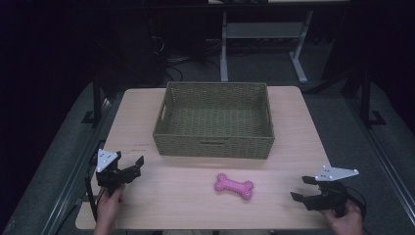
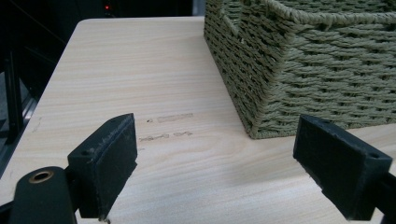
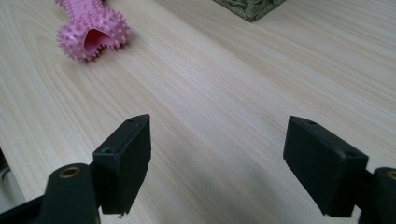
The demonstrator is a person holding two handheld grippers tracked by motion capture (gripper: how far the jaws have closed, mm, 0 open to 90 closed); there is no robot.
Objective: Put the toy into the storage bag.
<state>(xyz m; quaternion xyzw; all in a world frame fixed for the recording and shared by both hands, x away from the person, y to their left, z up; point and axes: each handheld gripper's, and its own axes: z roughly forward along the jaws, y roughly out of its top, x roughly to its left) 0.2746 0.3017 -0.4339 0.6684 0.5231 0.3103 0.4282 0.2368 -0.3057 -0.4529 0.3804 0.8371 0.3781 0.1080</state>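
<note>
A pink spiky bone-shaped toy (image 1: pixel 234 186) lies on the wooden table in front of the woven basket (image 1: pixel 214 142); its knobbed end (image 3: pixel 91 28) reaches into the top left of the right gripper view. My left gripper (image 1: pixel 131 169) hovers open near the table's front left corner, jaws wide apart with nothing between them, and the basket's corner (image 2: pixel 261 112) is just ahead of it. My right gripper (image 1: pixel 302 188) stands open at the front right, to the right of the toy and apart from it.
The olive-green basket is empty and stands at the table's middle back. Faint marks (image 2: pixel 170 119) show on the tabletop left of the basket. Beyond the table is a dark floor with a desk frame (image 1: pixel 264 44) and cables.
</note>
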